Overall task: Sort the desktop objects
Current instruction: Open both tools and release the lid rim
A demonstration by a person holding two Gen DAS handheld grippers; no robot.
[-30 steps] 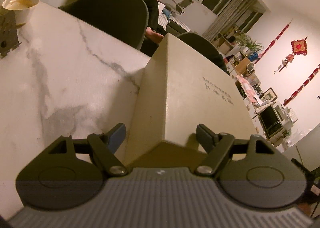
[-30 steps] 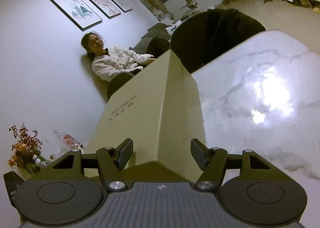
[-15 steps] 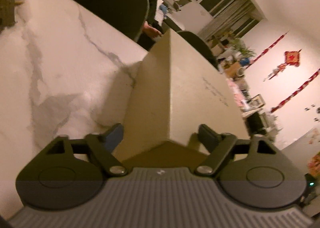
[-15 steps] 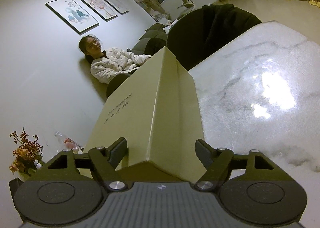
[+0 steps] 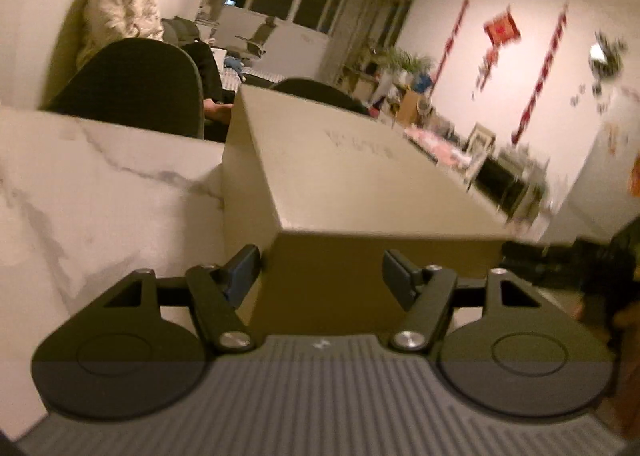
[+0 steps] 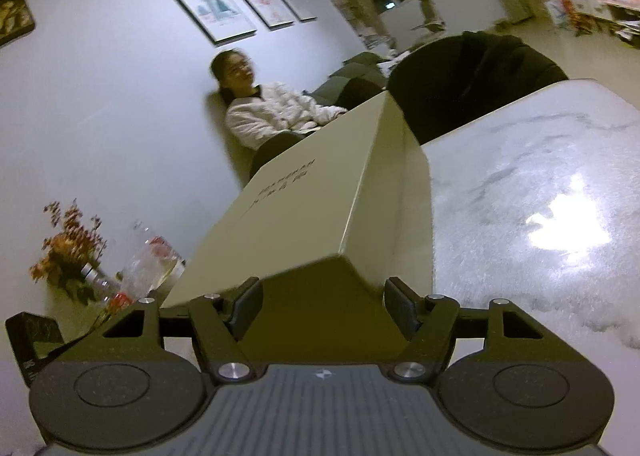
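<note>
Beige box (image 5: 360,175): corner between both grippers' fingers, on marble table (image 5: 80,183)
Left gripper (image 5: 322,276): closing, pads not pressing
Right gripper (image 6: 322,308): closing, pads not pressing

One box (image 5: 360,175), two chairs (image 5: 136,87), one seated person (image 6: 272,111), three framed pictures (image 6: 236,3).

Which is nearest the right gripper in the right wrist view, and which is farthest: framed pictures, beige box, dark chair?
1. Beige box: straight ahead, corner between the closing fingers of the right gripper.
2. Dark chair: beyond the table, upper right.
3. Framed pictures: far wall, upper left.
</note>
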